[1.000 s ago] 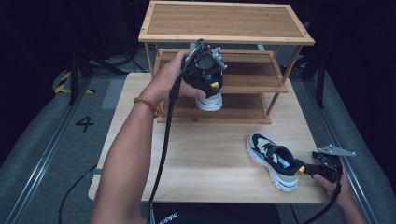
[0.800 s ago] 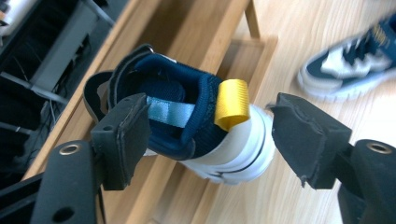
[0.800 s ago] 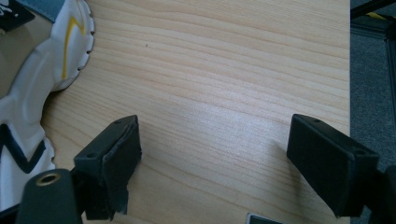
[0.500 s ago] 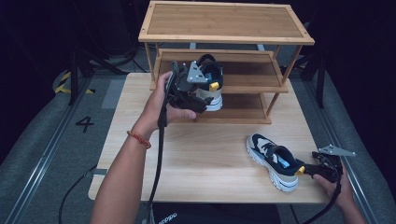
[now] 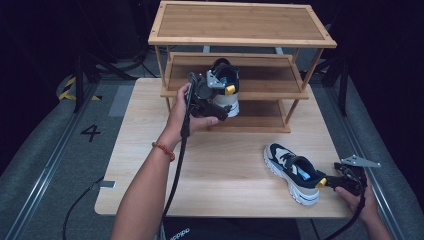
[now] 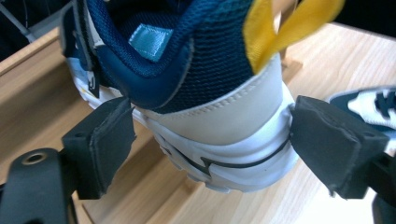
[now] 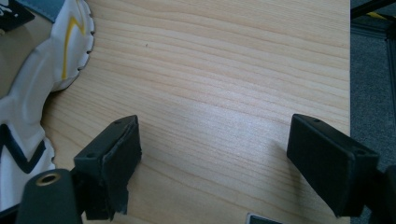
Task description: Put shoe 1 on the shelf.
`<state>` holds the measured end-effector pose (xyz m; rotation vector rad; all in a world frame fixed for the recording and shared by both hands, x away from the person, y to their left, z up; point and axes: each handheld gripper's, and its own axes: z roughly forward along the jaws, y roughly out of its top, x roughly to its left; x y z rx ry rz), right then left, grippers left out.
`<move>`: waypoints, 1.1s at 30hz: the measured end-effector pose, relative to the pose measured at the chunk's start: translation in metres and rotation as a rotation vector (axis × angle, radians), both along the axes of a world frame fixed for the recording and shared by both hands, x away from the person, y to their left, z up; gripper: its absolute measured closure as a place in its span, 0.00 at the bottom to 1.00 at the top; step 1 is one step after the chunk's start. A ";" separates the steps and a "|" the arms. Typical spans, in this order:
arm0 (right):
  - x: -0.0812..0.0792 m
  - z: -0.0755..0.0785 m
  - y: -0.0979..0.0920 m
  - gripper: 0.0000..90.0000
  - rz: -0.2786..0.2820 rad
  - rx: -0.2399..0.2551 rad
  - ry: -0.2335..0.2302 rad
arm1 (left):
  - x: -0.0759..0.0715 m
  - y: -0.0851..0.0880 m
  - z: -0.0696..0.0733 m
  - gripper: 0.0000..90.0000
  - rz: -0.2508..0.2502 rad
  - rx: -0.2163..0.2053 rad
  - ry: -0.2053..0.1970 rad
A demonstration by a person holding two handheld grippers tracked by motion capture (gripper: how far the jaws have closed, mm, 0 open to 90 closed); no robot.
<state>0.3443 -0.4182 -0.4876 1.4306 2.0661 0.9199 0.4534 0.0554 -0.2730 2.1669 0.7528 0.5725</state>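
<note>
Counter [image 5: 210,165]: light wood, carrying a three-tier wooden shoe rack [image 5: 240,30] toward its 12 o'clock edge.

Sneaker on the rack [image 5: 227,95]: navy mesh collar, white heel and sole, yellow pull loop [image 6: 280,32]. It sits at the front edge of the rack's middle shelf [image 5: 270,80], heel toward the person, left of the rack's centre. In the left gripper view the heel fills the space between the two pads; the pad at 9 o'clock meets the collar edge, the pad at 3 o'clock sits right at the sole, and contact there cannot be told.

Left tongs [image 6: 212,140]: held in the left hand [image 5: 187,112], raised to shelf height, jaws spread wide on either side of the sneaker's heel, not pressed in.

Second sneaker [image 5: 292,172]: navy, white and cream, lying on the counter toward 4 o'clock, toe pointing to 11 o'clock, heel with a yellow tab nearest the right tongs.

Right tongs [image 7: 210,163]: held in the right hand [image 5: 357,197] at the counter's 4 o'clock corner, jaws wide apart over bare wood, gripping nothing; the second sneaker's white sole lies beside the 9 o'clock pad.
</note>
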 end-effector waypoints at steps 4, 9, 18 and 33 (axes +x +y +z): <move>0.000 0.000 0.000 0.20 0.000 0.001 0.000 | 0.010 0.000 0.008 0.17 -0.006 -0.025 0.004; 0.000 0.000 0.000 0.20 -0.001 0.000 0.000 | 0.014 -0.001 0.012 0.22 0.020 -0.034 -0.017; 0.000 0.000 0.000 0.20 -0.001 0.000 0.000 | 0.017 -0.002 0.013 0.24 0.070 -0.102 -0.042; 0.000 0.000 0.000 0.20 -0.001 0.001 0.001 | 0.045 -0.013 0.014 0.28 0.131 -0.072 -0.086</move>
